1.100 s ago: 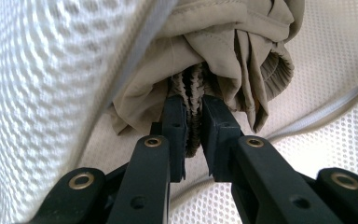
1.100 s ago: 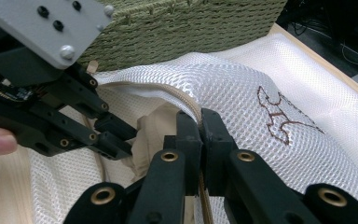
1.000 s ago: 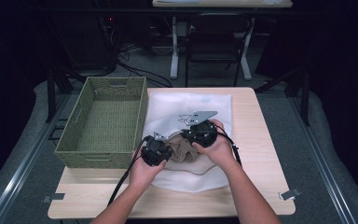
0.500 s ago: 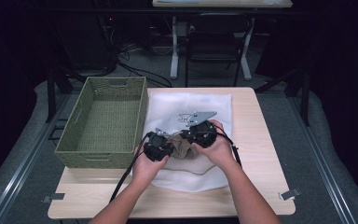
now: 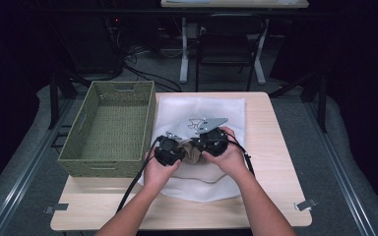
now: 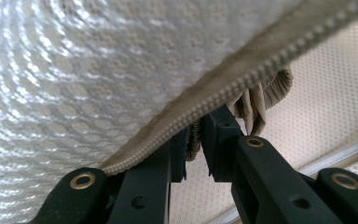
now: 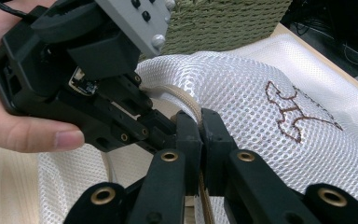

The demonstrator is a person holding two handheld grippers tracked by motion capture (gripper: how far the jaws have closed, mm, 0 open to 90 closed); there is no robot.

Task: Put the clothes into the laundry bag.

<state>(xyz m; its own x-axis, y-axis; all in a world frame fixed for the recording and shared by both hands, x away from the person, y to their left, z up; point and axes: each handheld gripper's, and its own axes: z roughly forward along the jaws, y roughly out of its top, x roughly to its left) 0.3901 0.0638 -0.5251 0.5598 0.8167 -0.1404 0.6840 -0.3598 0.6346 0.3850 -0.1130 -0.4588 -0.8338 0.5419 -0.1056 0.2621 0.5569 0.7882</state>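
Tabletop of pale wood carries everything, with the woven green basket standing well off beside the left gripper's fingers, on their outer side, and partly on the table's left edge. White mesh laundry bag lies flat on the wood under and beyond both sets of fingers, reaching away from the person past the fingertips; in the right gripper view its mesh bulges up just beside the jaws, with a brown stitched emblem on the far side of that bulge. Between the two grippers, at the bag's near part, sits a bunched tan cloth. Left gripper and right gripper are held close together, nearly tip to tip. The bag's beige zipper edge runs straight across the left gripper's fingers, which are clamped together on that opening edge, with ribbed tan fabric gathered just past their tips. The right gripper's fingers are likewise pressed together, pinching the zipper band where it curves over the mesh right at their tips, the left gripper's black body touching or almost touching them from the side
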